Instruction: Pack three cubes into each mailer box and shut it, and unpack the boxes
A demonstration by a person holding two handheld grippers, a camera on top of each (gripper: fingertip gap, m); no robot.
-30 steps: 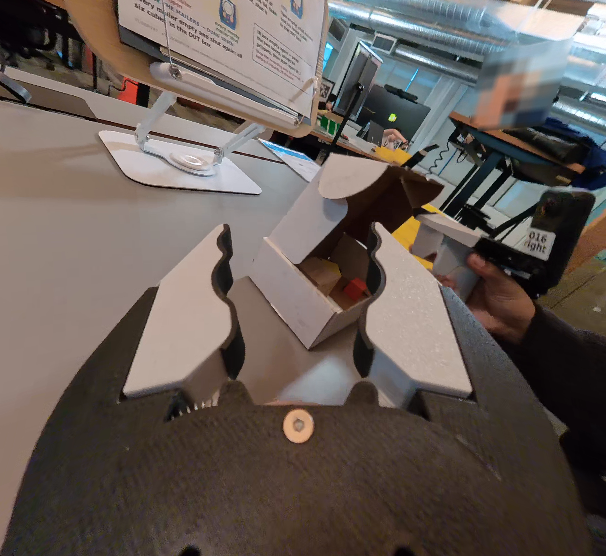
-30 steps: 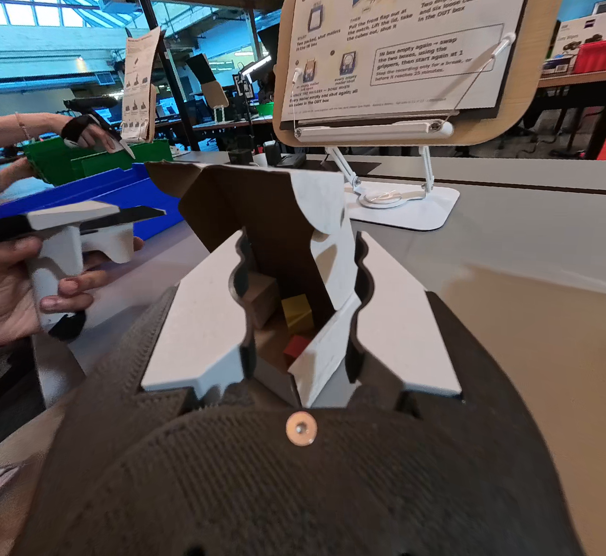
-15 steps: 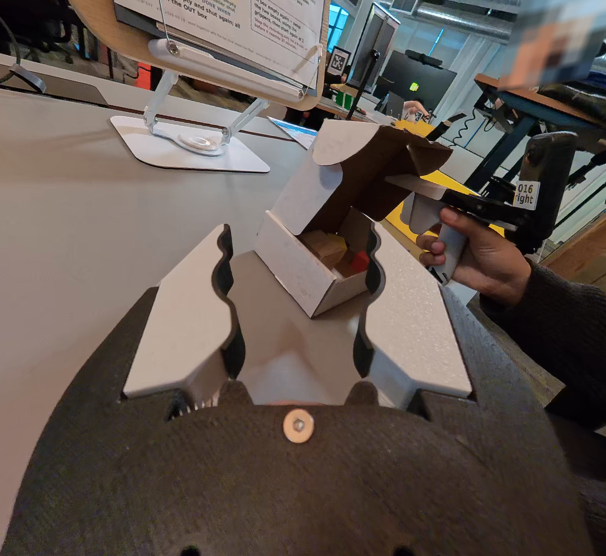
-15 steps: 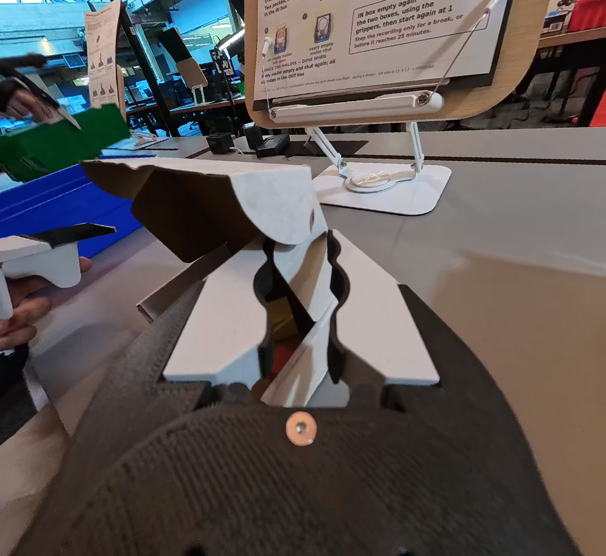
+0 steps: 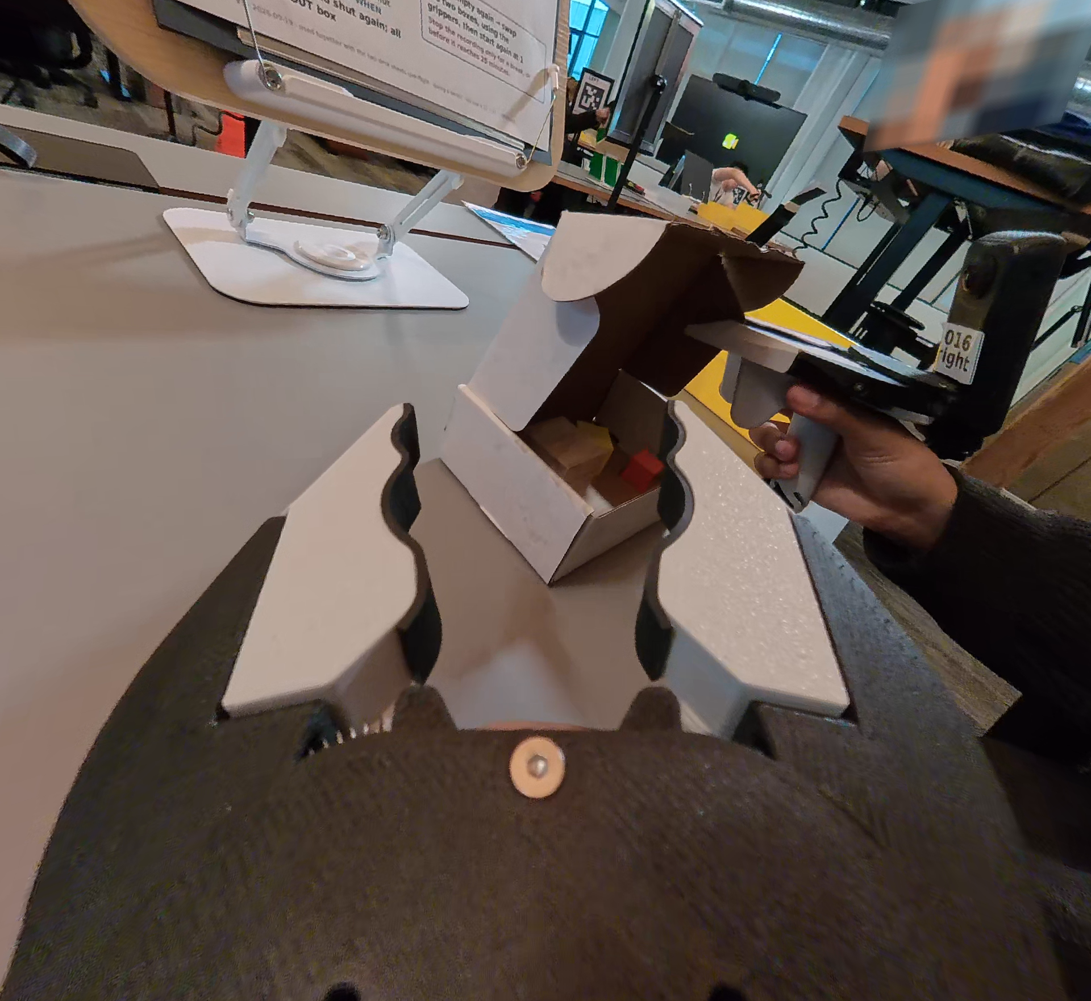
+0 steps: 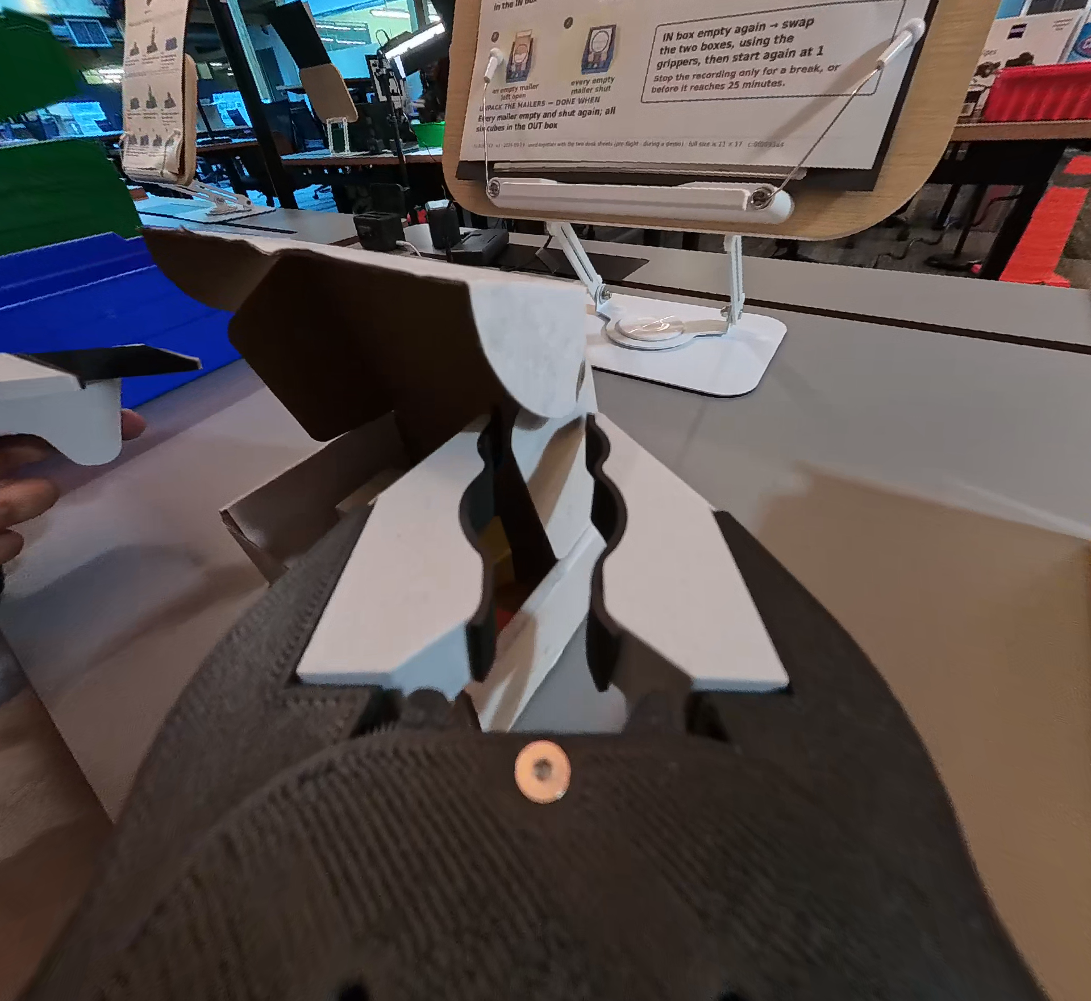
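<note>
Partly hidden: cubes (image 5: 596, 456) inside mailer box (image 5: 519, 491), behind right gripper (image 6: 540, 535).

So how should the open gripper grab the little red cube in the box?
From above, through the mailer box's open top: its walls block the sides. Left gripper, which is open, should pinch the red cube's two flat side faces; it lies low in the corner beside the wooden cubes.

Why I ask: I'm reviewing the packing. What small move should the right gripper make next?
Probably swing the lid down over the mailer box: three cubes already sit inside, the lid stands half raised, and the right gripper straddles its side flap. The left gripper is open, holding nothing.
</note>
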